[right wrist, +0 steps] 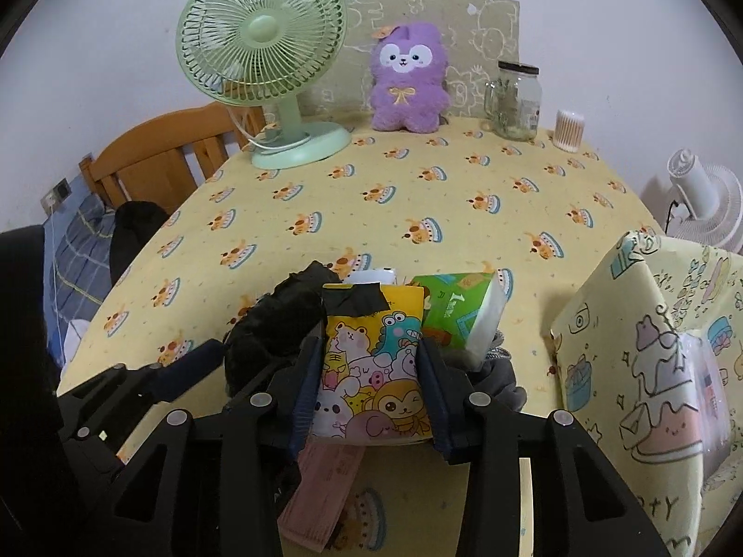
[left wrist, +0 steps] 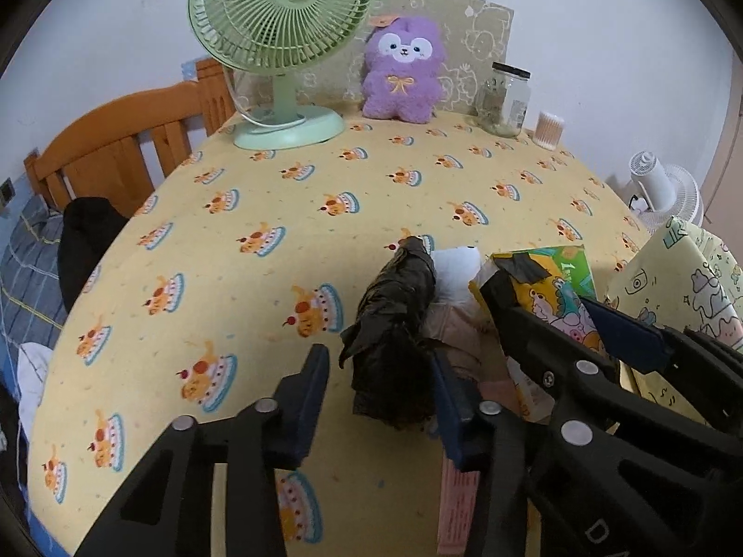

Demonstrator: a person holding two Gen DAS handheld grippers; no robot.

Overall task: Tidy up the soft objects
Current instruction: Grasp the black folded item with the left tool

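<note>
Your right gripper (right wrist: pixel 371 371) pinches the cartoon tissue pack (right wrist: pixel 371 371); only the left view shows your left gripper (left wrist: pixel 381 371) spread around the black bag (left wrist: pixel 390 325) at 6 o'clock.

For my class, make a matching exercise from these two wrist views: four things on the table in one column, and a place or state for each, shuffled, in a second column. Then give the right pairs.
Things
1. green fan
2. purple plush toy
3. cartoon tissue pack
4. black bag

Places or states
A. between the right gripper fingers
B. far left of the table
C. between the open left gripper fingers, not clamped
D. between the fan and the glass jar

Pairs: 1-B, 2-D, 3-A, 4-C
</note>
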